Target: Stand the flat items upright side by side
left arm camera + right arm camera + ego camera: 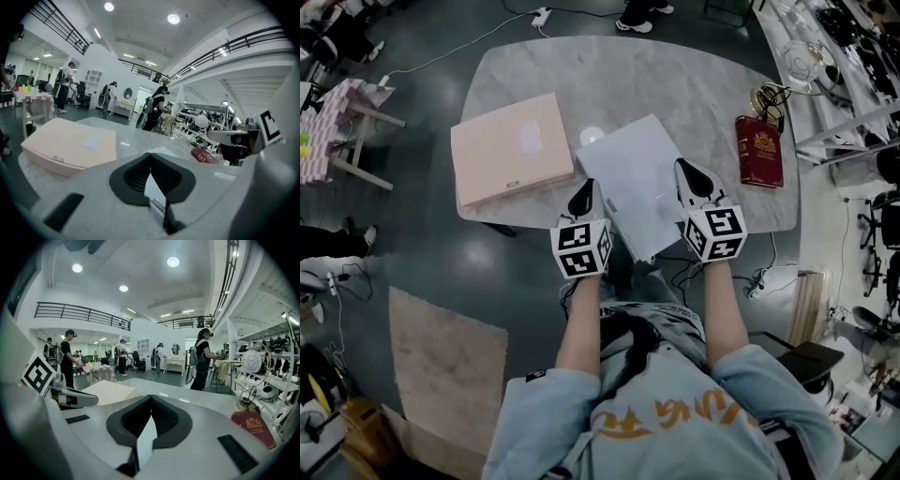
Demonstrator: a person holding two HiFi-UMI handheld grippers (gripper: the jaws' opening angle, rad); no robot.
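**A:** Fingers status?

**B:** Both sets clenched on the white flat box [633,183]. The left gripper [581,201] pinches its 9 o'clock long edge and the right gripper [694,183] its 3 o'clock long edge. Each gripper view shows a thin white edge caught between the fingers [133,176].

**A:** Where does the box sit?

**B:** Mid tabletop [694,84], roughly flat. Its long axis runs 11 to 5 o'clock in the head view. The 5 o'clock end pokes past the tabletop's near rim. Can't tell if it's lifted or resting.

**A:** Key geometry for the next move?

**B:** The grips face each other across the short axis, so both hands are equally placed. My read is that it tips up by pivoting about one long edge, with the other edge swinging overhead.

**A:** Neighbours?

**B:** The pink flat box [511,148] is just beside it at 10 o'clock, lying flat, and nearer the left gripper. The red booklet [759,150] is well apart at 2 o'clock, nearer the right gripper.

**A:** Risk?

**B:** It's a thin-edge pinch, so the box could slip or twist as it goes vertical. It probably needs the pink one alongside to stay up.
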